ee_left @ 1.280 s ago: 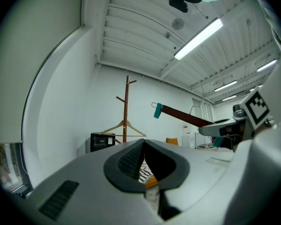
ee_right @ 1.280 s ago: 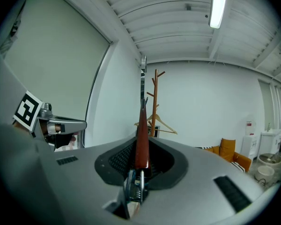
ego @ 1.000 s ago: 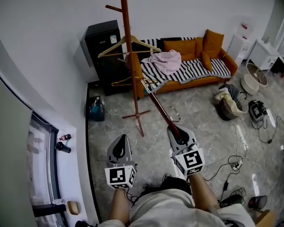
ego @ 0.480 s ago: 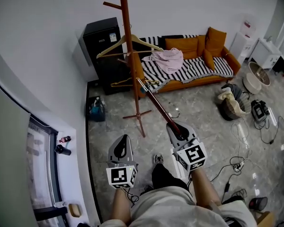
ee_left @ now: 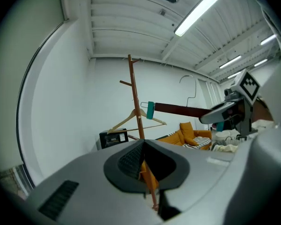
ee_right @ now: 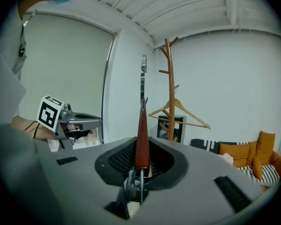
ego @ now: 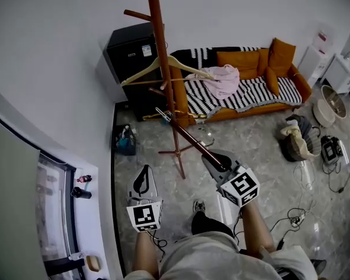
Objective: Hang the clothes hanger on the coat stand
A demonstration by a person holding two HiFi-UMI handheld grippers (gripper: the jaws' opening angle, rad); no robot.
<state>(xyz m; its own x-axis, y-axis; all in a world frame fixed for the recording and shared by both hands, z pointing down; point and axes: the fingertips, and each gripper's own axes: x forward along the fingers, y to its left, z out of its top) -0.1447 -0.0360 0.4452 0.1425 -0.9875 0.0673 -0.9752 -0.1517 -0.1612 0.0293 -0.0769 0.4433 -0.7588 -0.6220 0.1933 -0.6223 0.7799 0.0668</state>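
Observation:
My right gripper [ego: 220, 163] is shut on one end of a dark red hanger bar [ego: 189, 137]. The bar slants up and left, and its far end with the metal hook lies across the coat stand [ego: 165, 80] in the head view. In the right gripper view the bar [ee_right: 142, 135] rises straight from between the jaws [ee_right: 140, 172]. Seen from the left gripper, the bar [ee_left: 182, 110] carries a teal clip and a wire hook. A pale wooden hanger [ego: 163, 70] hangs on the stand. My left gripper [ego: 144, 179] is low at the left, shut and empty.
A black cabinet [ego: 131, 54] stands behind the stand against the wall. An orange sofa [ego: 254, 83] with a striped cover and a pink garment [ego: 223, 79] is at the right. A bag [ego: 123, 140] sits by the wall; cables [ego: 332, 177] and clutter lie at the right.
The stand and sofa have slid right and nearer in the head view. The hanger's far end has swung left, from beside the pole to across it. Both jaws stay as they were.

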